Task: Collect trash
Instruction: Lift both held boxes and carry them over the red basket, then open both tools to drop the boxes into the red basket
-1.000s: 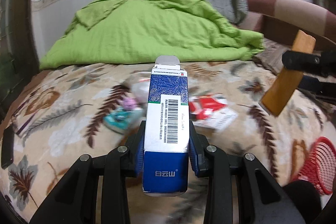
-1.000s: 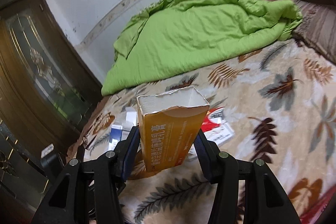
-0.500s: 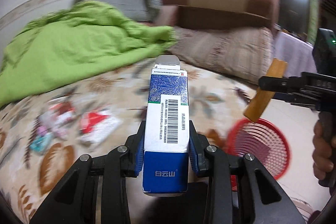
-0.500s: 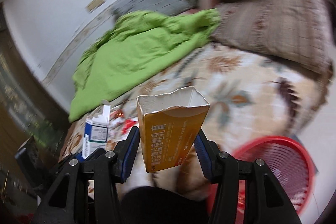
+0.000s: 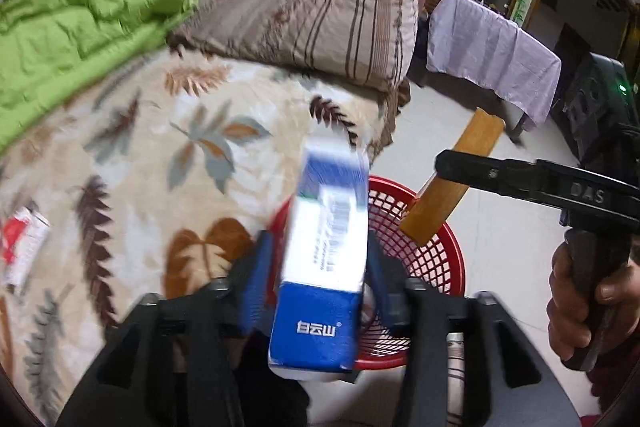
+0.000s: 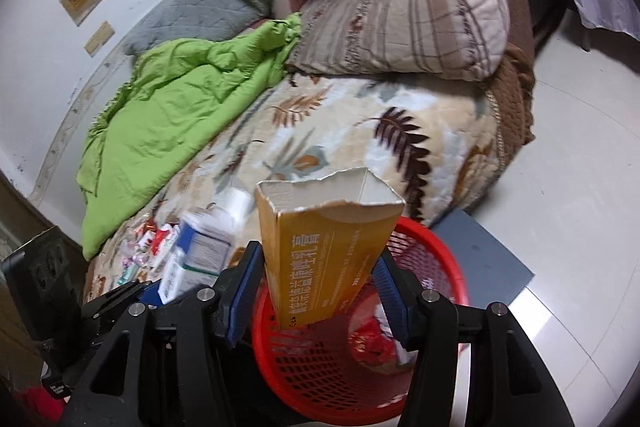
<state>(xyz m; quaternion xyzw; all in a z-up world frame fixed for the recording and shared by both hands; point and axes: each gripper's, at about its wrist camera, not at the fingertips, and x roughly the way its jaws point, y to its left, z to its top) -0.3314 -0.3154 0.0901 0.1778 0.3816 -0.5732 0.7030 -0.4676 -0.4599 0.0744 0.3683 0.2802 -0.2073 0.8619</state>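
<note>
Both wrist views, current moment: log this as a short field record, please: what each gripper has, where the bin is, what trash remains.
left gripper: jaws spread, blue-and-white cardboard carton blurred and tilted between them, apparently released
right gripper: jaws spread beside a torn-top orange cardboard box; grip unclear
bin: red plastic mesh basket on the floor beside the bed, below both boxes
basket contents: some red-and-white scraps
remaining trash: small packets and boxes on the leaf-patterned blanket

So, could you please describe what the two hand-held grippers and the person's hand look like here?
Both are matte black plastic. The left hand-held gripper and right hand-held gripper have blue finger pads and silver screws. Seen side-on, the right one bears raised "DAS" lettering above a pistol handle, gripped by a bare hand. No sleeve shows.
</note>
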